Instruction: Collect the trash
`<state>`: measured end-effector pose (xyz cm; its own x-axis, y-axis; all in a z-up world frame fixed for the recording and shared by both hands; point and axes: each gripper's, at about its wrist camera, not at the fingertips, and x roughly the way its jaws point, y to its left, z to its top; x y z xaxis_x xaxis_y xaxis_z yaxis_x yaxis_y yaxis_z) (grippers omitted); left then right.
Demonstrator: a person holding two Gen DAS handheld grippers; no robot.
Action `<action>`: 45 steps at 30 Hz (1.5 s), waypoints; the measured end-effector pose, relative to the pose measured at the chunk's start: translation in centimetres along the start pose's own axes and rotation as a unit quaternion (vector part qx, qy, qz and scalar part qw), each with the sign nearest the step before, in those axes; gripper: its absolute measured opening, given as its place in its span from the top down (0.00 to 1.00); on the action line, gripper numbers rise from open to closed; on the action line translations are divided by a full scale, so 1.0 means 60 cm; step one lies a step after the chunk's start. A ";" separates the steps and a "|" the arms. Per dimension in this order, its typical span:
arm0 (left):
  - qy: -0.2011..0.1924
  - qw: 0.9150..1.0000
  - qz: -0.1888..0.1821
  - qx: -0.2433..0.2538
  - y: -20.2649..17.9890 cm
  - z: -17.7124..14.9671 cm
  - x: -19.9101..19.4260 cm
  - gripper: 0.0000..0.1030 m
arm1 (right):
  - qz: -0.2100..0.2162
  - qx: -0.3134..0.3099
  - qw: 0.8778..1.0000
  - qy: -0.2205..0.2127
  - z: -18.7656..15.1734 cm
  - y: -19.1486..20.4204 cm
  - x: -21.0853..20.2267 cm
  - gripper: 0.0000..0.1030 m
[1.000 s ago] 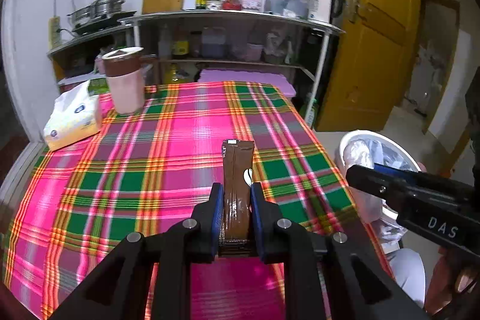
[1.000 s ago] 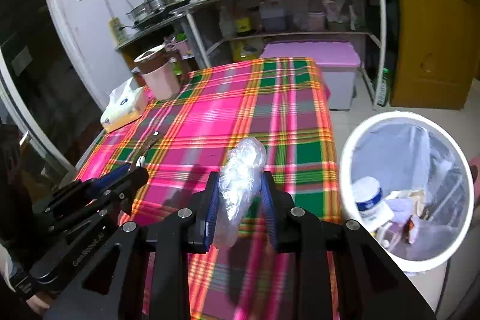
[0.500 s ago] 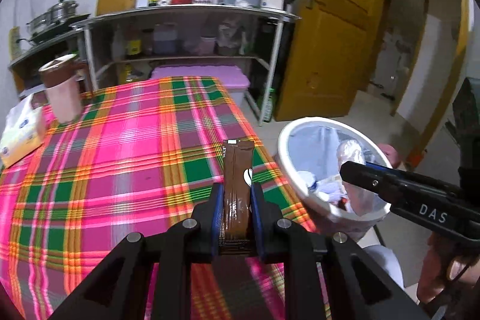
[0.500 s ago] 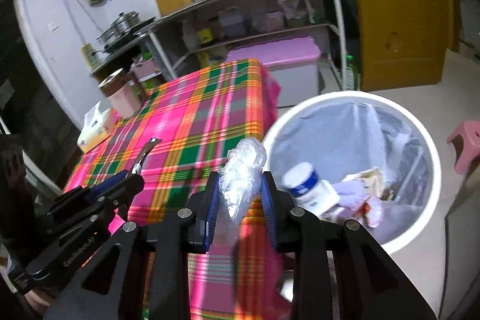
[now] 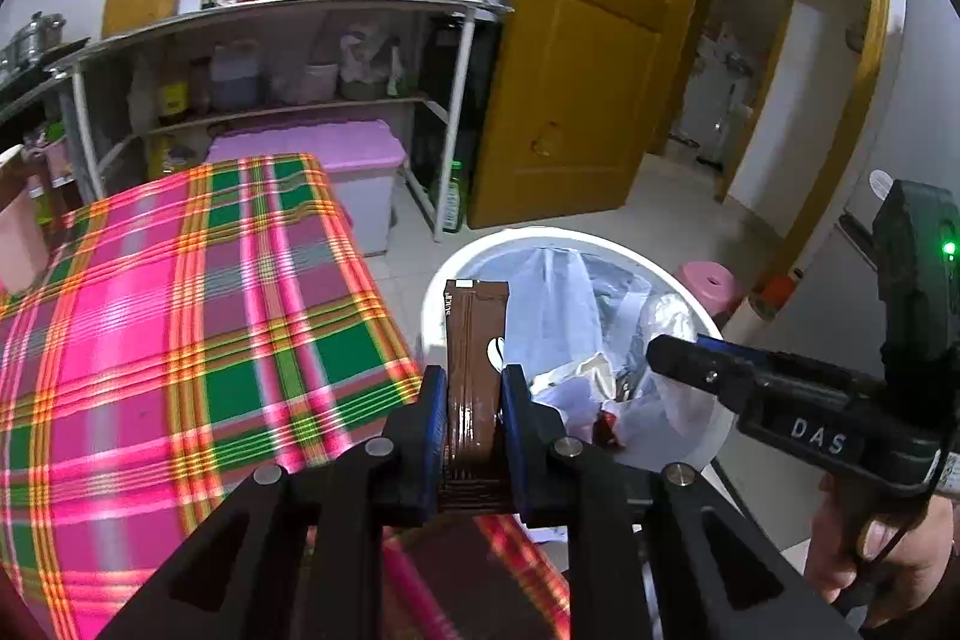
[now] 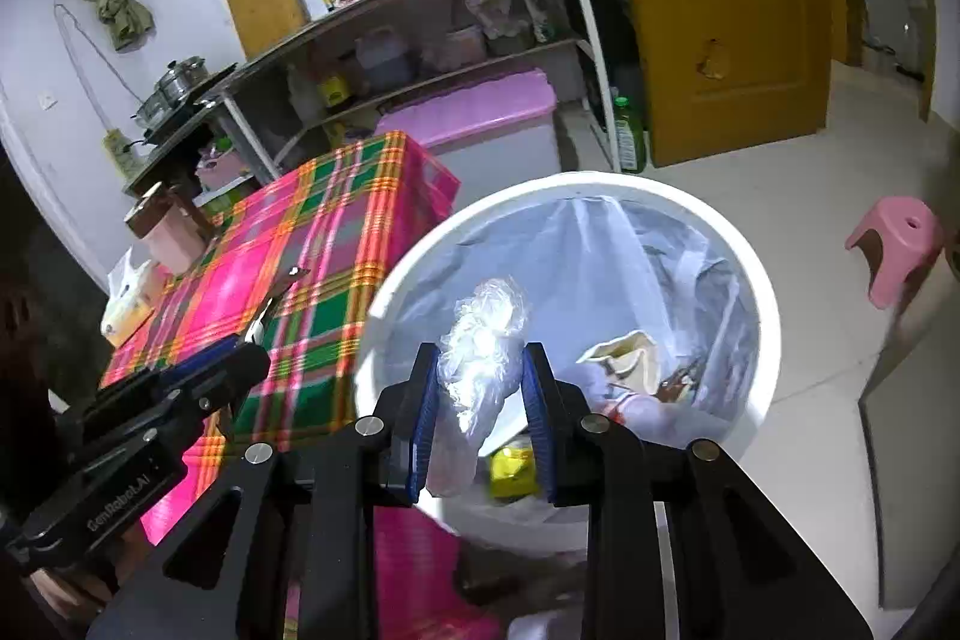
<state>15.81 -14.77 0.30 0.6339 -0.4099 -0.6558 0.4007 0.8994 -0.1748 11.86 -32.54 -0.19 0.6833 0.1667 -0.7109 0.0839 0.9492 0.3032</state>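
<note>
1. Over the white bin (image 6: 744,280) beside the counter (image 5: 180,340), your right gripper (image 6: 480,388) has its fingers clamped on a crumpled clear plastic bag (image 6: 480,340), held above the bin's open mouth.
2. Your left gripper (image 5: 471,400) has its fingers clamped on a brown sachet (image 5: 474,340), held upright at the counter's corner, near the bin's rim but not clearly over it.
3. Progress: two pieces are collected and carried; neither is released yet. The bin already holds other rubbish. By my judgement, only the two drops remain.
4. Count: two grippers, two held items, one bin, one tissue pack (image 6: 129,304) and one lidded pink container (image 6: 168,232) left on the counter.
</note>
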 end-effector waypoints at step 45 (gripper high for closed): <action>0.005 1.000 -0.029 0.000 -0.024 0.010 -0.003 0.66 | -0.027 -0.021 0.999 0.000 -0.013 0.004 -0.024 0.60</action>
<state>15.53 -16.05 1.14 0.6034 -0.4602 -0.6512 0.4362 0.8741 -0.2135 10.29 -32.36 0.41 0.6788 0.1152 -0.7252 0.0902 0.9671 0.2380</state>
